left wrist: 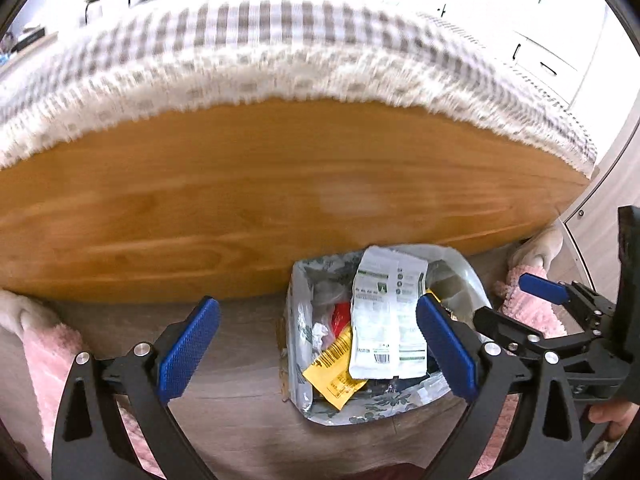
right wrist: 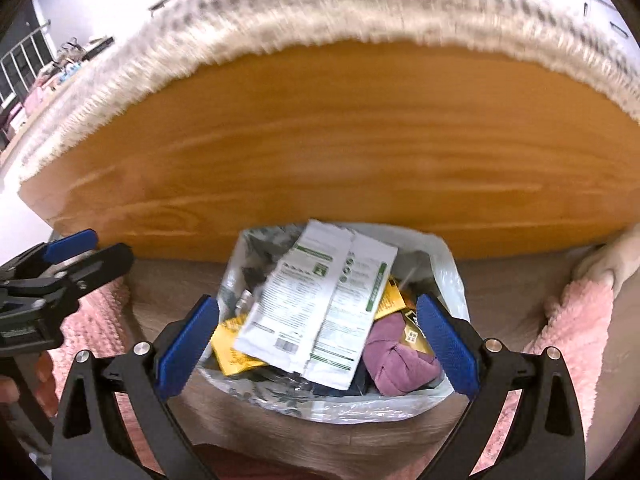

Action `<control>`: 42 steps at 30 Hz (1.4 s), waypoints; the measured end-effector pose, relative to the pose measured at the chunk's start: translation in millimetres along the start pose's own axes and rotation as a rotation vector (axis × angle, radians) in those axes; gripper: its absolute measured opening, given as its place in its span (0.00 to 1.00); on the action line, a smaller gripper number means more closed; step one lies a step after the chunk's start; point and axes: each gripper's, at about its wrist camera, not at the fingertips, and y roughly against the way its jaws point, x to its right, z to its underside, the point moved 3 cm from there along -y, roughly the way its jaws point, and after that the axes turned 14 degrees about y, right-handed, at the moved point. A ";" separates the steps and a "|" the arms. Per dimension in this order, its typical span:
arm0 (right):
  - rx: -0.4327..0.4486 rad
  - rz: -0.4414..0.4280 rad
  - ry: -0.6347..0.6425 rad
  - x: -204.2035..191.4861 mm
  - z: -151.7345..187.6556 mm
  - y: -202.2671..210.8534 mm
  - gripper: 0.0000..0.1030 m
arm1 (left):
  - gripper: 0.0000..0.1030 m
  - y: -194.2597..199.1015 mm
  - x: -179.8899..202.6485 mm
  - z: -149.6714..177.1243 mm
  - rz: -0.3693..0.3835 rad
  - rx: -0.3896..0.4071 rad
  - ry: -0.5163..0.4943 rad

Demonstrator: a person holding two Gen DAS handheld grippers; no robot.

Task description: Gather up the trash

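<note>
Since the trash bag [right wrist: 348, 404] on the floor by the wooden bed frame [right wrist: 340, 140] already holds the white packet [right wrist: 320, 300] and yellow wrappers, looks like the drop-off step is wrapping up. Next I'd guess hunting more litter. Left gripper [left wrist: 316, 352] and right gripper [right wrist: 316, 348] both gape wide, holding nothing, touching nothing.

The left hand-held gripper [left wrist: 318, 354] was angled downward, its blue-padded jaws spread wide with nothing between the pads. The right hand-held gripper [right wrist: 318, 354] was alongside, equally wide and empty-jawed, also angled downward.
</note>
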 end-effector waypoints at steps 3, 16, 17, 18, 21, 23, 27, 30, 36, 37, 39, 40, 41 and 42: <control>0.013 0.008 0.013 -5.7 -7.2 19.5 0.92 | 0.93 20.1 4.1 -5.8 0.012 0.025 -0.016; 0.125 0.137 0.009 -15.9 -18.9 131.6 0.92 | 0.93 125.5 34.3 -17.2 0.122 0.230 -0.111; 0.131 0.148 0.006 -16.2 -19.3 136.7 0.92 | 0.93 131.2 38.3 -16.3 0.128 0.245 -0.123; 0.137 0.160 0.003 -16.3 -19.7 143.1 0.92 | 0.93 136.7 41.1 -15.5 0.131 0.260 -0.136; 0.155 0.206 0.000 -16.0 -19.3 163.9 0.92 | 0.93 153.4 50.4 -11.3 0.144 0.299 -0.165; 0.160 0.229 -0.005 -15.1 -18.2 173.6 0.92 | 0.93 161.5 53.0 -6.9 0.142 0.312 -0.167; 0.161 0.254 -0.021 -15.1 -13.9 190.2 0.92 | 0.93 173.3 55.5 -0.7 0.165 0.314 -0.175; 0.136 0.263 -0.029 -14.5 -10.5 198.8 0.92 | 0.93 178.2 56.9 3.1 0.184 0.303 -0.169; 0.106 0.299 -0.020 -16.6 -5.4 207.3 0.92 | 0.93 183.5 57.0 7.7 0.222 0.296 -0.176; 0.103 0.304 -0.022 -16.6 -5.0 207.6 0.92 | 0.93 183.8 56.6 8.0 0.233 0.291 -0.174; 0.096 0.309 -0.033 -14.8 -3.3 207.1 0.92 | 0.93 184.1 55.3 8.2 0.254 0.283 -0.170; 0.091 0.308 -0.037 -14.8 -2.4 206.3 0.92 | 0.93 183.9 54.6 8.6 0.260 0.278 -0.166; 0.084 0.307 -0.039 -15.0 -2.0 204.9 0.92 | 0.93 183.6 54.9 9.1 0.259 0.276 -0.164; 0.079 0.306 -0.039 -15.5 -1.3 204.5 0.92 | 0.93 182.9 54.8 9.5 0.257 0.272 -0.161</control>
